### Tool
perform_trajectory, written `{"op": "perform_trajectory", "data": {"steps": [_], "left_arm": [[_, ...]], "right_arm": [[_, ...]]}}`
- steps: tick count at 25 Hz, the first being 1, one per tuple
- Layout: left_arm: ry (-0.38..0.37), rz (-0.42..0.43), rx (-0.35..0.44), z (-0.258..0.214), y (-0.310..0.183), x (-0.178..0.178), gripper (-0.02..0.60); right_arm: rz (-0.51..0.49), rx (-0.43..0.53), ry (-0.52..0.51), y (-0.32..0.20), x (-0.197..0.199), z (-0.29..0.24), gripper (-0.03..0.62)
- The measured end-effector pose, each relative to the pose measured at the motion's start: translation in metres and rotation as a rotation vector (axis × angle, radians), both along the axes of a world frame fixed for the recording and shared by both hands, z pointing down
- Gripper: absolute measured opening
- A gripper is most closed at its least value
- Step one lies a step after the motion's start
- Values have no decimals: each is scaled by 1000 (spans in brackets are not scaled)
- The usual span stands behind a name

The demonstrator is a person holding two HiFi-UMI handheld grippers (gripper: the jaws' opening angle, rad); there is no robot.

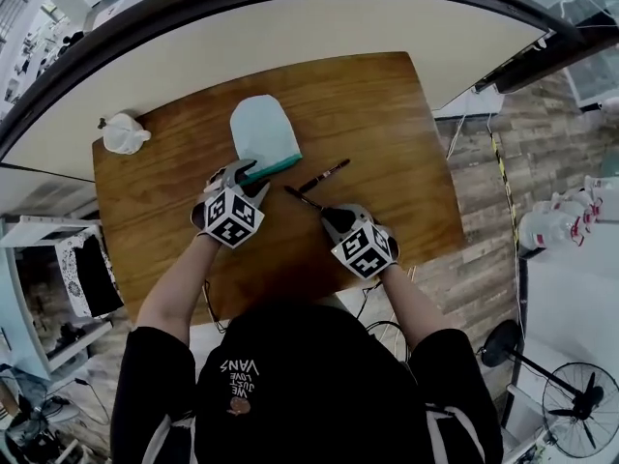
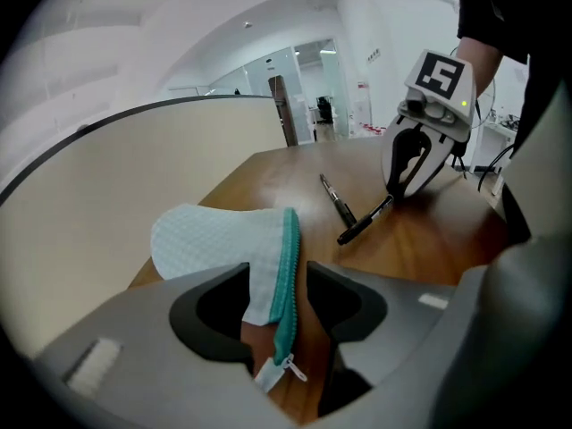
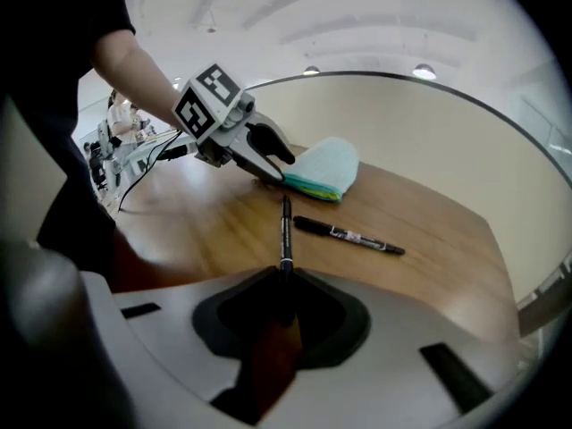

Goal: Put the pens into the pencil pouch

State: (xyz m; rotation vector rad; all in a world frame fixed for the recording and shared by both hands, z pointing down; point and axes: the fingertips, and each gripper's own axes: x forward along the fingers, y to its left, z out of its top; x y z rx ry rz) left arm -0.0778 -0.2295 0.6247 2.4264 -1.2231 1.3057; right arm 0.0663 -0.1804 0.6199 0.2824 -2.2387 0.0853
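A light blue pencil pouch (image 1: pixel 259 129) with a teal zipper lies flat on the wooden table (image 1: pixel 387 114). My left gripper (image 1: pixel 250 172) is at its near zipper end. In the left gripper view, the left gripper (image 2: pixel 277 284) stands open with the zipper corner of the pouch (image 2: pixel 214 239) between its jaws, unpinched. My right gripper (image 1: pixel 324 211) is shut on a thin black pen (image 1: pixel 298 197), which sticks out toward the pouch (image 3: pixel 326 170) in the right gripper view. A second black pen (image 1: pixel 324 175) lies loose just beyond it.
A crumpled white object (image 1: pixel 124 133) sits at the table's back left corner. A curved cream partition (image 1: pixel 387 37) borders the far edge. Shelving stands to the left and a floor fan (image 1: pixel 580 404) at the lower right.
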Motion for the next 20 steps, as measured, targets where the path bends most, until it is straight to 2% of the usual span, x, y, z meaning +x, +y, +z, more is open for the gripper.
{"op": "perform_trajectory", "data": {"steps": [4,8,13,20], "left_arm": [[-24,53,-2,7,-7,2,175],[22,51,-5,4,-12,2,54],[95,36,-29,-3,-11,2,48],[224,39,-12,-31,6,5,46]], "right_arm": [[143,-29,-41,15,8,-8,71],[247,-47,-85,29,12,-17,71],[351,-50,-112,44,13,-29,71],[443,-55,-151,61,-8,-40,71]]}}
